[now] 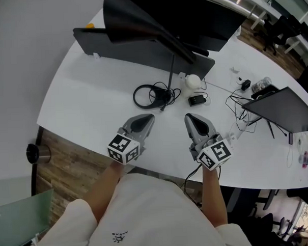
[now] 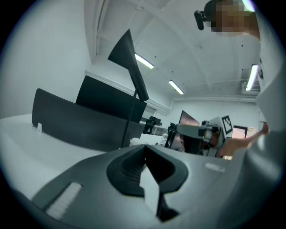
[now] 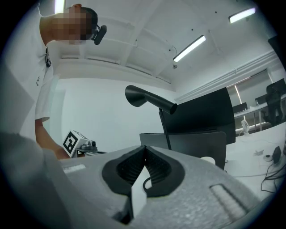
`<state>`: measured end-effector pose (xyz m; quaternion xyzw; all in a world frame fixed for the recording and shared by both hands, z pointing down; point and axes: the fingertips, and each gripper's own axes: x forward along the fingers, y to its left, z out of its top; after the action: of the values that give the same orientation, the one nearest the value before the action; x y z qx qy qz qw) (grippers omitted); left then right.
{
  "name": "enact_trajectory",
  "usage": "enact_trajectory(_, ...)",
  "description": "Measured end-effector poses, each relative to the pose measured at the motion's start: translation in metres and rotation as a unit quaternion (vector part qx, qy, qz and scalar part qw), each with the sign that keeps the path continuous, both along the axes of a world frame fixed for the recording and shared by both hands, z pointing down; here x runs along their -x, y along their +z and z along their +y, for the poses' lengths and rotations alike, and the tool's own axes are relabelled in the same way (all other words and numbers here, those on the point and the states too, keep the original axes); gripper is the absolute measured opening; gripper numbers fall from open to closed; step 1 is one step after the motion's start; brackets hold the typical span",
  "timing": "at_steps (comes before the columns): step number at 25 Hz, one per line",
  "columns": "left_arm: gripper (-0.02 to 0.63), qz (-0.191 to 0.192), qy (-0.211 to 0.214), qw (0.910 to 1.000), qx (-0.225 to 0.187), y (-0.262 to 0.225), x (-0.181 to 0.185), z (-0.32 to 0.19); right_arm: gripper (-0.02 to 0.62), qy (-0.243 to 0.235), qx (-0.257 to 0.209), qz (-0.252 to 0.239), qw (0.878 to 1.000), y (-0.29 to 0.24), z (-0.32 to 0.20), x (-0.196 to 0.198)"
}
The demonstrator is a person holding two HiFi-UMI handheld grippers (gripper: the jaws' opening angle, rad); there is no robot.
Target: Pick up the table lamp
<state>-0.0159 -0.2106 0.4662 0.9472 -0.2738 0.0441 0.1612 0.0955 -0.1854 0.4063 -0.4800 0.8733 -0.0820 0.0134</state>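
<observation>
Table lamp (image 1: 139, 26) stands untouched on the white table (image 1: 86, 97), in front of a dark panel (image 1: 140, 51). Left gripper (image 1: 149, 117) and right gripper (image 1: 189, 117) sit near the table's front edge, jaws closed together and empty, short of the lamp. Approach, grasp and lift all remain outstanding.

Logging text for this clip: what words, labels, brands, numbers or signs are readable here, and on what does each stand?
No word or number is readable in any view.
Cubes of the left gripper and right gripper: black-and-white square marker patterns only, no letters.
The shirt emblem: a small dark mark, too small to read.
</observation>
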Motion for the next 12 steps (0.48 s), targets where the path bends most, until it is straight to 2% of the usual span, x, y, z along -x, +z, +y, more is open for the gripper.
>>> enact_trajectory(7, -0.008, -0.003, 0.017, 0.9998, -0.002, 0.01, -0.013, -0.042, 0.0, 0.024, 0.005, 0.006, 1.0, -0.001, -0.036, 0.004)
enact_trajectory(12, -0.008, -0.005, 0.024, 0.9995, -0.02, 0.01, -0.027, -0.068, 0.0, 0.041, -0.003, 0.01, 0.999, -0.005, -0.055, -0.005)
